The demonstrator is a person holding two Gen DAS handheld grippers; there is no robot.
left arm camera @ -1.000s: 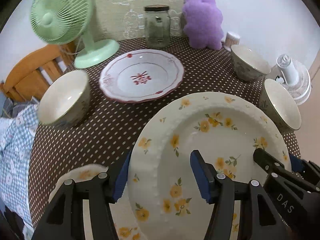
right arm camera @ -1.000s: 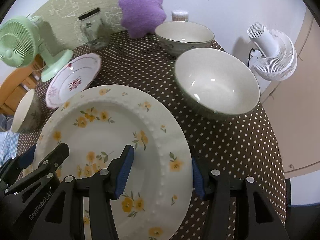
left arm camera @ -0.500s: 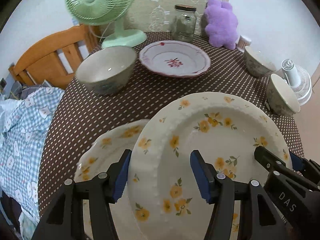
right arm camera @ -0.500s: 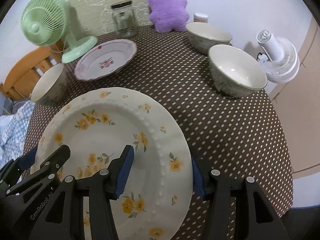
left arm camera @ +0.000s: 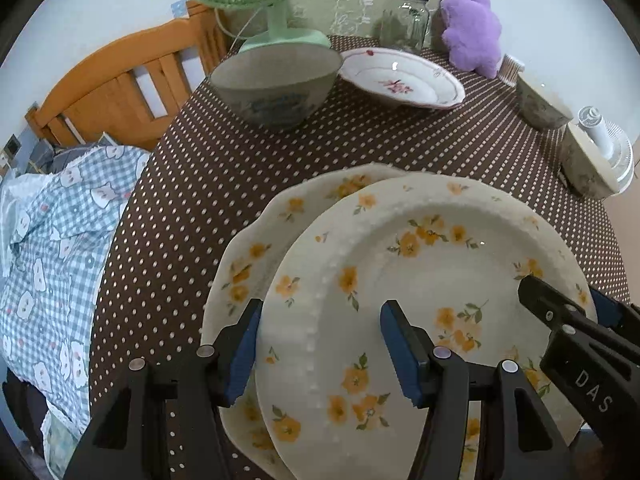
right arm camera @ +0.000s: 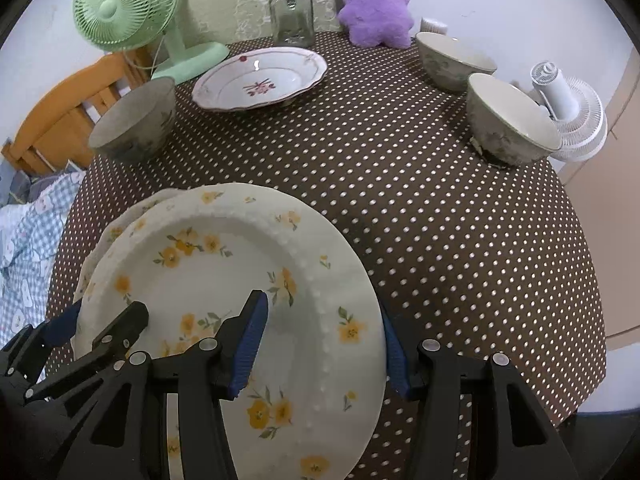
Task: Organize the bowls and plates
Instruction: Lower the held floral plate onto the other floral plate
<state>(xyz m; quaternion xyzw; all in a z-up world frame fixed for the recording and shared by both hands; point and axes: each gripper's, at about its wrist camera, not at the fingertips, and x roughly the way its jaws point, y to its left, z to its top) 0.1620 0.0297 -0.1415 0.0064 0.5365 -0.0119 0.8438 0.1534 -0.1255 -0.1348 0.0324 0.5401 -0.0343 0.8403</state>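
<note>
Left gripper [left arm camera: 320, 344] and right gripper [right arm camera: 322, 344] each pinching opposite rims of yellow-flowered plate [left arm camera: 432, 280], held over matching plate [left arm camera: 248, 264] at tabletop's [right arm camera: 440, 200] near left edge; bowl [left arm camera: 276, 84] near far-left edge

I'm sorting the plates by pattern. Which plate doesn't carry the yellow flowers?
The white plate with the red rim and red centre motif, near the green fan. The held plate and the one beneath it are yellow-flowered.
</note>
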